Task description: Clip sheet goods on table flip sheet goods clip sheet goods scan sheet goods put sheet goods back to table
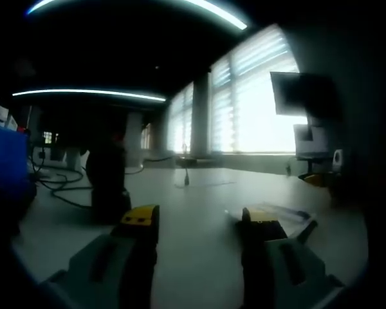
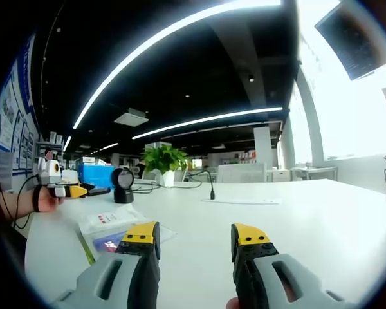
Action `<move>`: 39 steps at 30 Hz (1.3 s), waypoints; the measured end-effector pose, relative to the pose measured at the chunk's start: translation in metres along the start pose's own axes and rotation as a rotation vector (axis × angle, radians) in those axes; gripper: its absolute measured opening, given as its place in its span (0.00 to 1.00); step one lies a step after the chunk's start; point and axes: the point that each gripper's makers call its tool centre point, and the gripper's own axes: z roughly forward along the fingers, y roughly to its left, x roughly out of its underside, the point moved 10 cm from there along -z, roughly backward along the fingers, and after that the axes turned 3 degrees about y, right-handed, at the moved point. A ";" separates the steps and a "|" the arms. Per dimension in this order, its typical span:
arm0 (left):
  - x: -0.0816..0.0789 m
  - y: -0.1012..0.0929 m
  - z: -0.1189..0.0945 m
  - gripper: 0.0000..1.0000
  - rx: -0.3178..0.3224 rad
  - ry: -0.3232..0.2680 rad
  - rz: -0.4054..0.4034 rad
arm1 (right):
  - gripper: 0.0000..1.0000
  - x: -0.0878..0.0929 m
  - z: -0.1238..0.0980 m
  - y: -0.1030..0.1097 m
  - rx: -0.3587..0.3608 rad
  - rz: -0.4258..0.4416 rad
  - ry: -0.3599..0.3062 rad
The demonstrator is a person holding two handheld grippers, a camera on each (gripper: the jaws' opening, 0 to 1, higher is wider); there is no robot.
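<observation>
While we look along the right gripper (image 2: 195,239), its two yellow-tipped jaws stand well apart above the white table (image 2: 321,225) and have nothing between them. Just beyond the left jaw, flat on the table, lie the sheet goods (image 2: 112,230): clear plastic packets stacked loosely, one with a green edge and one with a dark printed label. Farther left, a hand (image 2: 44,199) with a dark strap on the wrist holds the left gripper (image 2: 78,190), whose yellow tip points toward the middle of the table; from here we cannot tell how its jaws stand. Beyond the packets a black scanner (image 2: 123,185) stands upright, with a blue box (image 2: 96,174) behind it, a potted plant (image 2: 163,163) to its right and a black cable (image 2: 206,183) running across the far part of the table.

In the left gripper view, much darker, the left gripper (image 1: 201,219) has its jaws wide apart and empty, low over the table (image 1: 193,257). A clear packet (image 1: 276,212) lies just past the right jaw. Near the left jaw stands the scanner (image 1: 108,183), with cables (image 1: 61,187) and the blue box (image 1: 6,164) to its left. At the far side we see bright windows with blinds (image 1: 257,96).
</observation>
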 end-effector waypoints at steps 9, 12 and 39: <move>-0.001 -0.002 0.000 0.46 0.021 -0.007 -0.003 | 0.39 0.000 0.000 0.000 0.006 -0.002 0.005; -0.002 -0.002 0.000 0.46 0.017 -0.019 -0.010 | 0.39 0.001 0.000 0.000 0.006 -0.002 0.007; -0.001 -0.005 0.001 0.44 0.034 0.001 0.014 | 0.38 0.000 0.001 0.000 0.009 -0.012 0.010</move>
